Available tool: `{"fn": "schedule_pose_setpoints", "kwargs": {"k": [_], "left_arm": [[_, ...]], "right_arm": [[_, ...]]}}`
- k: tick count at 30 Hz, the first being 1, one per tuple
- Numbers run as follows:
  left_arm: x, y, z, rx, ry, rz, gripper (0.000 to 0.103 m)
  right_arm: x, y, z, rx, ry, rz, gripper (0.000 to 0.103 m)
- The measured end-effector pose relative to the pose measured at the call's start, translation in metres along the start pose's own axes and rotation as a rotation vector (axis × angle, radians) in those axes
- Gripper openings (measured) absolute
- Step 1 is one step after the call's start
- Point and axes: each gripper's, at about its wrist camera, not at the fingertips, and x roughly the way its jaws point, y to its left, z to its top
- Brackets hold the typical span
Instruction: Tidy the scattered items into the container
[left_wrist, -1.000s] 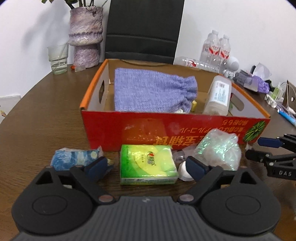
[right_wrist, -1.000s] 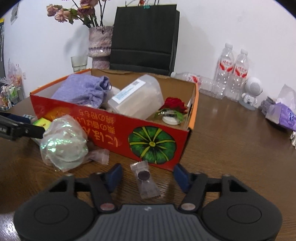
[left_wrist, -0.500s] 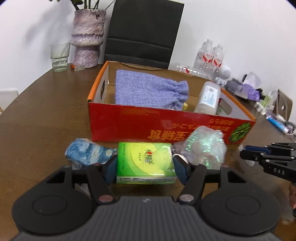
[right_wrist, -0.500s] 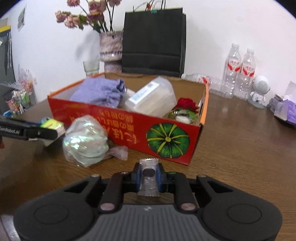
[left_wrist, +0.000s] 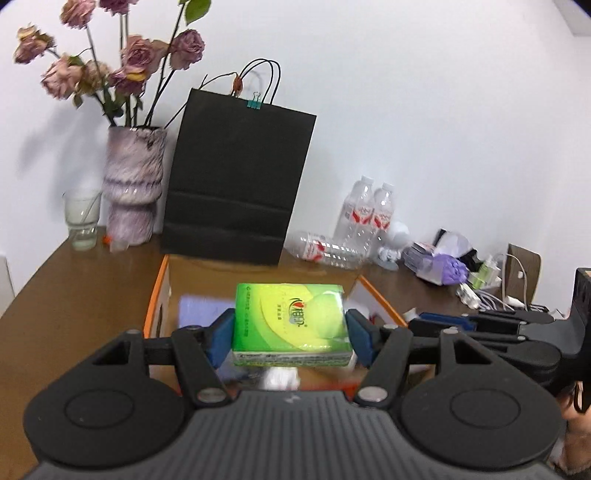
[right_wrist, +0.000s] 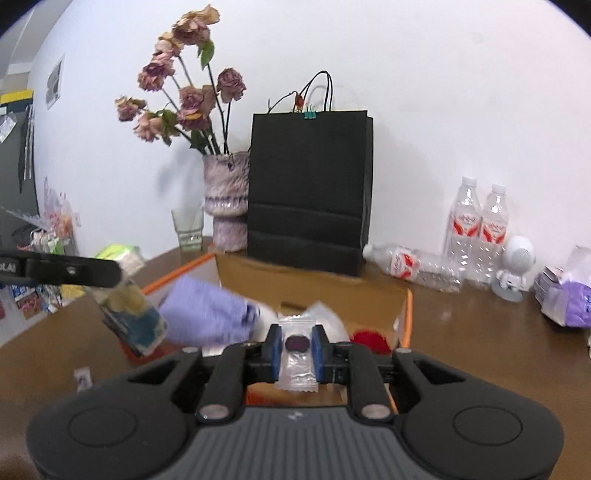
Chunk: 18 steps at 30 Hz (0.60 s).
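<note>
**Both grippers hold items above the box**

The brown table (left_wrist: 74, 291) carries everything, and the orange-rimmed cardboard box (left_wrist: 157, 295) sits open in its middle. A black paper bag (left_wrist: 236, 184) stands upright just behind the box, with a vase (left_wrist: 133, 184) of dried roses and a glass (left_wrist: 81, 218) to its left. Water bottles (left_wrist: 365, 214), two upright and one lying, stand to the bag's right, near a small white robot figure (right_wrist: 515, 266).

Inside the box lies a purple cloth pouch (right_wrist: 203, 314), blurred, and a red rose (right_wrist: 369, 339) shows near the right wall.

The left gripper (left_wrist: 290, 332) is clamped on a green tissue pack (left_wrist: 291, 317), one blue pad pressing each side; the pack is held flat in the air in front of the box's opening. In the right wrist view, a small blue and yellow item (right_wrist: 133, 314) appears below this gripper's arm, blurred; whether it is lying or hanging cannot be told.

The right gripper (right_wrist: 295, 350) has its jaws nearly together, pinching a clear candy wrapper (right_wrist: 297, 354) with a dark sweet inside. The wrapper is held upright above the box's near edge.
</note>
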Motion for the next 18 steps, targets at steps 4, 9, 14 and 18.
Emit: {"fn": "schedule_pose_setpoints", "kwargs": {"k": [4,9,14,18], "left_arm": [[0.038,0.0,0.016,-0.019,0.023,0.018,0.065],[0.079,0.014,0.023,-0.081,0.074,0.015,0.065],[0.1,0.021,0.028,-0.093,0.082,0.022,0.065],[0.118,0.022,0.031,-0.088,0.099,0.03,0.068]], "right_arm": [[0.035,0.004,0.019,-0.002,0.014,-0.007,0.016],[0.076,0.007,0.03,0.012,0.044,-0.016,0.016],[0.108,0.007,0.032,0.021,0.078,-0.034,0.016],[0.127,0.004,0.032,0.028,0.119,-0.064,0.036]]}}
